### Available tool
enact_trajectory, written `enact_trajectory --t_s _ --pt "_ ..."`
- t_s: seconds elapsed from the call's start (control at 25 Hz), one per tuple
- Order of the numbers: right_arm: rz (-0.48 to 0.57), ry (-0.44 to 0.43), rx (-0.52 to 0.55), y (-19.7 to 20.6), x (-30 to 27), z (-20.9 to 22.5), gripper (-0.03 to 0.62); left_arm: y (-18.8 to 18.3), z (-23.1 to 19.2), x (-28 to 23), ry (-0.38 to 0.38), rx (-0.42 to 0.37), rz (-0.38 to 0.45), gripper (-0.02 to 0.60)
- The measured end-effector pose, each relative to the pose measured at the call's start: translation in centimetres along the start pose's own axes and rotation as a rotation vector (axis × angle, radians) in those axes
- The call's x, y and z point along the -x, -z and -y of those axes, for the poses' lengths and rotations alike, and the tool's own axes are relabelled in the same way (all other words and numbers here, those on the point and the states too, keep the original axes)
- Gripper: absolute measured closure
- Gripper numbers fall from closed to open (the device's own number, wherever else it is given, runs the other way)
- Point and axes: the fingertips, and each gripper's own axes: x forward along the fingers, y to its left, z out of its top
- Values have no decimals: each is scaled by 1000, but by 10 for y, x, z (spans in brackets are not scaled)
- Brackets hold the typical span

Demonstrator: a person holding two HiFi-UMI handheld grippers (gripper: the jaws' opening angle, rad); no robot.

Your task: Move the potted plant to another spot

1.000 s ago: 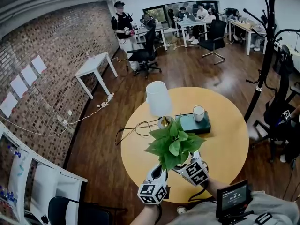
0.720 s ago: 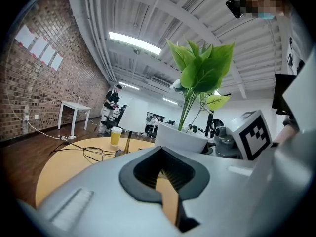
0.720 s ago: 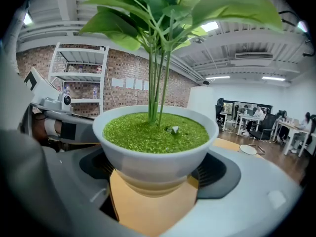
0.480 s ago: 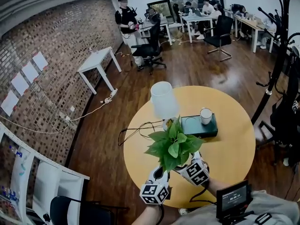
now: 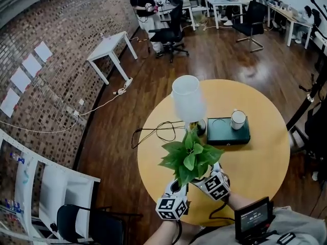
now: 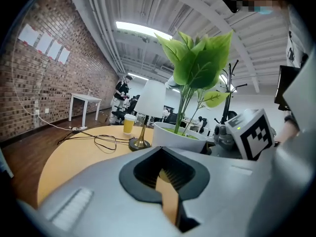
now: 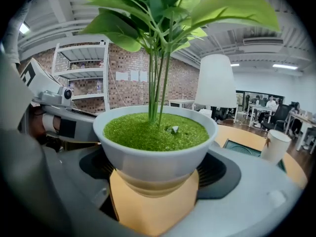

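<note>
The potted plant point(image 5: 190, 157) has broad green leaves and a white bowl-shaped pot point(image 7: 155, 152) filled with green moss. My right gripper point(image 7: 155, 181) is shut on the pot's base, one jaw on each side, and holds it upright over the near part of the round yellow table point(image 5: 255, 167). In the head view the leaves hide the pot and most of the right gripper point(image 5: 200, 176). My left gripper point(image 5: 176, 187) sits just left of the pot point(image 6: 177, 135). The left gripper point(image 6: 168, 184) has its jaws together with nothing between them.
A table lamp point(image 5: 189, 100) with a white shade stands behind the plant, its black cord point(image 5: 158, 131) looped on the tabletop. A dark green box point(image 5: 227, 131) carries a paper cup point(image 5: 238, 119). Past the table are office chairs, a white side table point(image 5: 110, 47) and people.
The head view has tilted, so the table and lamp sit higher and further right in the picture. The plant stays in my right gripper's hold, with the left gripper still beside it.
</note>
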Motion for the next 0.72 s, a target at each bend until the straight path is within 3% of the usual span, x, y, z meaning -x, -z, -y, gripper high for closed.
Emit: enact_trajectory --t_s 0.72 --pt "-67 -76 -24 56 -84 25 91 60 -65 -58 -87 104 -96 581"
